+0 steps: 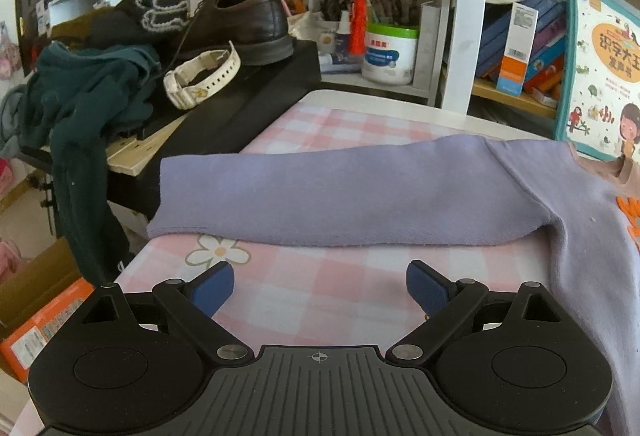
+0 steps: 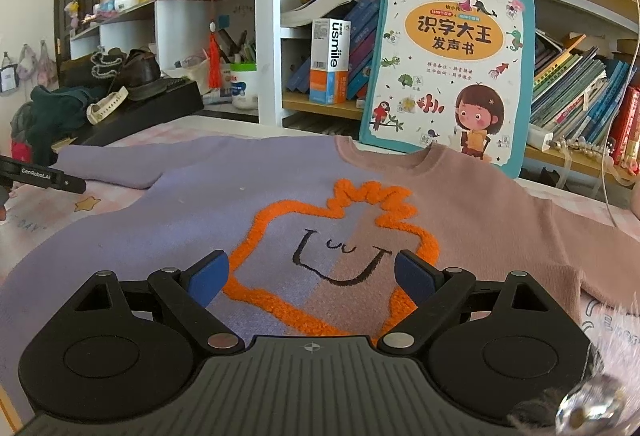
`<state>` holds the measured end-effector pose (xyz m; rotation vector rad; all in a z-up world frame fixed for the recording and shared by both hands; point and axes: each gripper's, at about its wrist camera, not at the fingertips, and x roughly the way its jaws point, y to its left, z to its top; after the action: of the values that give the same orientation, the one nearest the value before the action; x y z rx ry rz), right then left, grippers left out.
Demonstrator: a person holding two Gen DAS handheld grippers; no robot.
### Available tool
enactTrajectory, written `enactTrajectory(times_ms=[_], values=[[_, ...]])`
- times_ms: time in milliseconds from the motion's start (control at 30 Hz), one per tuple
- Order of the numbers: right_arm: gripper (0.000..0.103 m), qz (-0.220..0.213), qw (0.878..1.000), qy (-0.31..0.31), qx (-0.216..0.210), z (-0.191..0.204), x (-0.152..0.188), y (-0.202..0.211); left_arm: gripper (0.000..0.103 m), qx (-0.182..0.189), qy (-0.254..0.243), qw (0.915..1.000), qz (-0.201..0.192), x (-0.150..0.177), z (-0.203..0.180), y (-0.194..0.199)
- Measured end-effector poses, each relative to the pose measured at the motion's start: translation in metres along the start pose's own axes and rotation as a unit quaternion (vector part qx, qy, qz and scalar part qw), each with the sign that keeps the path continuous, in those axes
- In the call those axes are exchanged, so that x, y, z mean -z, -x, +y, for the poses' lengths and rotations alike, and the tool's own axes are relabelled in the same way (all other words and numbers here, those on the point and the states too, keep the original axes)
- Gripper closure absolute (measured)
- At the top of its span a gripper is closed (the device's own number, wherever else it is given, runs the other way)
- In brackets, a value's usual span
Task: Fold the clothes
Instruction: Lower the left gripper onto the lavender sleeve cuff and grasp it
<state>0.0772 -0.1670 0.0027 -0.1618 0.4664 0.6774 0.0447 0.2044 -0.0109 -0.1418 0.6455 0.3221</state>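
A small sweater (image 2: 200, 204), lilac on its left half and dusty pink on its right, lies flat and face up on a pink checked cloth (image 1: 320, 288). An orange fuzzy outline with a stitched smile (image 2: 340, 248) marks its chest. Its lilac sleeve (image 1: 320, 192) stretches out straight to the left. My left gripper (image 1: 320, 286) hovers open just in front of that sleeve, nothing between its blue pads. Over the sweater's lower chest my right gripper (image 2: 310, 278) stands open and empty. The left gripper's black edge (image 2: 44, 176) shows at the far left of the right wrist view.
A black box (image 1: 248, 96) left of the sleeve carries a dark shoe (image 1: 244, 24), a white strap (image 1: 200, 76) and dark green clothes (image 1: 88, 100). A big children's book (image 2: 448, 72) leans on the bookshelf behind the collar. An orange carton (image 1: 44, 328) sits low left.
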Motion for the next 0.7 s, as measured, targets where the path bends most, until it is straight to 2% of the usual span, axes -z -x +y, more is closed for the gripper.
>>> enactTrajectory(times_ms=[233, 400, 700], values=[[0.014, 0.004, 1.000, -0.001, 0.002, 0.000, 0.000, -0.001, 0.008, -0.002, 0.010, 0.9999, -0.006, -0.002, 0.003, -0.001], [0.014, 0.002, 1.000, -0.001, 0.002, 0.000, 0.000, 0.000, 0.009, -0.022, 0.002, 0.9996, -0.018, -0.009, 0.007, -0.005], [0.014, -0.005, 1.000, -0.002, 0.002, 0.000, -0.001, 0.002, 0.009, -0.019, 0.036, 0.9991, -0.012, -0.017, 0.016, -0.018]])
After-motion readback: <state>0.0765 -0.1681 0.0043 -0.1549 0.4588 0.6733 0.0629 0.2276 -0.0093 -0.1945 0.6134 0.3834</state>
